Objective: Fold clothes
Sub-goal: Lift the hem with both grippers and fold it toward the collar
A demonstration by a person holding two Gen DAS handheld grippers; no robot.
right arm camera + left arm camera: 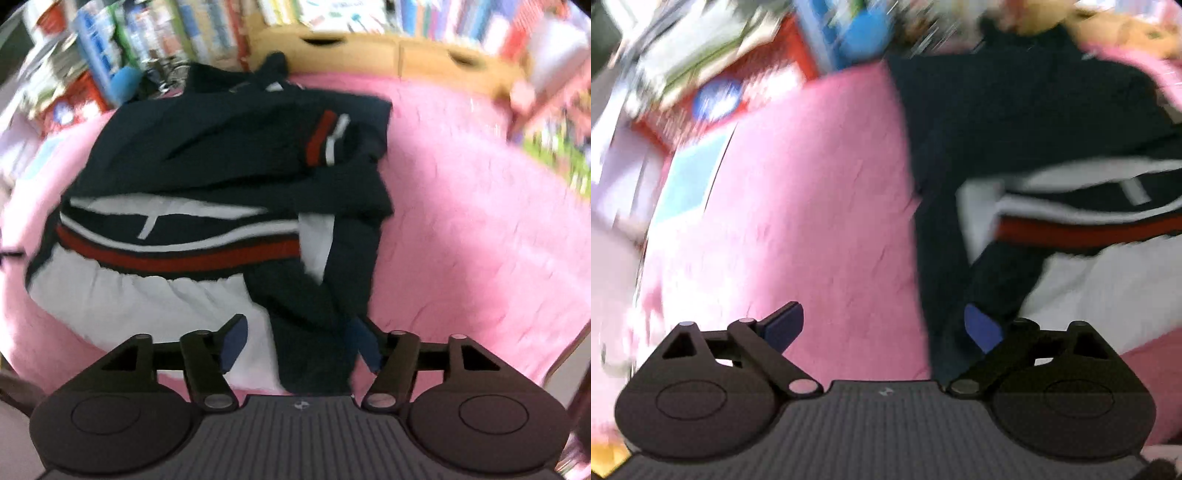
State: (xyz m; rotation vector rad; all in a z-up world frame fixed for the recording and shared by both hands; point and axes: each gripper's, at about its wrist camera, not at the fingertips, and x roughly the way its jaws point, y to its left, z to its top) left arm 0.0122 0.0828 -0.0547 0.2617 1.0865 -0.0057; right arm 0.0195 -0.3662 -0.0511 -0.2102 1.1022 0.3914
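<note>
A navy jacket point(229, 162) with white and red stripes and a white lower panel lies partly folded on a pink blanket point(480, 229). In the right wrist view my right gripper point(299, 345) is open just above the jacket's near edge, with a dark sleeve lying between its blue pads point(234, 343). The left wrist view is blurred. It shows the jacket point(1015, 147) on the right and my left gripper point(884, 328) open over the pink blanket point(812, 206), at the jacket's left edge. Nothing is held by either gripper.
Shelves of books and boxes point(155, 33) run along the far side, with a light wooden drawer unit point(388, 55) behind the blanket. A red box point(713, 103) and papers lie at the left of the blanket. Bare pink blanket stretches right of the jacket.
</note>
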